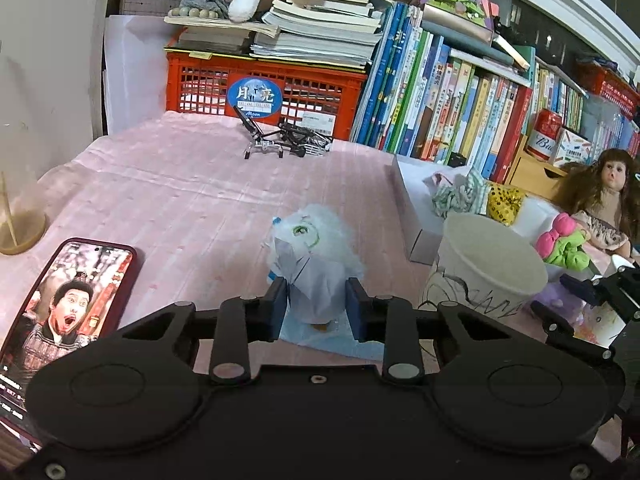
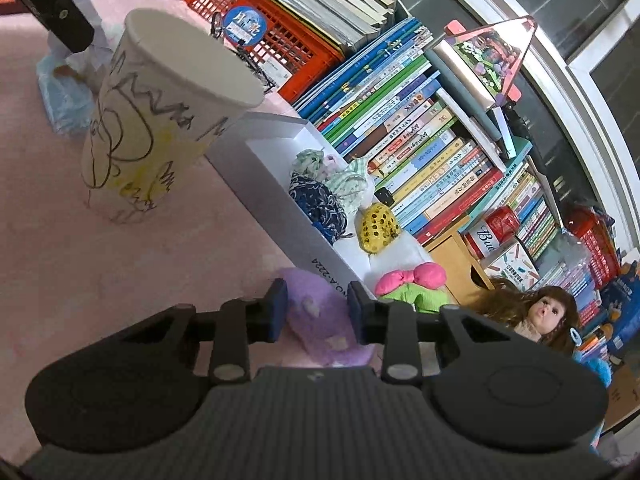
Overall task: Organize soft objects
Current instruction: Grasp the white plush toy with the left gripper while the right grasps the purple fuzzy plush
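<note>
Tongs closed on two soft toys, box waiting at the right

Care matters most in the lift. The left tongs [image 1: 316, 306] are nearly closed, the blue pads pressed against both sides of a white fluffy toy [image 1: 310, 252] that stands upright on a pale blue cloth [image 1: 324, 340] on the pink surface [image 1: 160, 200]. The right tongs [image 2: 316, 308] are likewise nearly shut around a purple plush [image 2: 316, 316] lying just beside the wall of the white box [image 2: 280, 184]. No earlier frame is to hand, so only the present hold can be judged: both pairs seem to have their toy.

The box already holds a green scrunchie [image 2: 320, 168], a dark blue one [image 2: 320, 204], a yellow spotted piece [image 2: 378, 226] and a pink-and-green toy [image 2: 412, 284], so it is likely where both toys belong.

Advice for the step:
- Raise each toy straight up before swinging it sideways; the fluff compresses, so a slack hold may slip.
- The paper cup [image 1: 488, 268] stands between the white toy and the box, and is light and tall. Carry the left load above its rim or round behind it.
- Watch that the blue cloth does not come up with the white toy.
- Take the purple plush in first; it is nearest, and the two tongs are close enough to collide.
- Let go low inside the box, in a bare spot.
</note>
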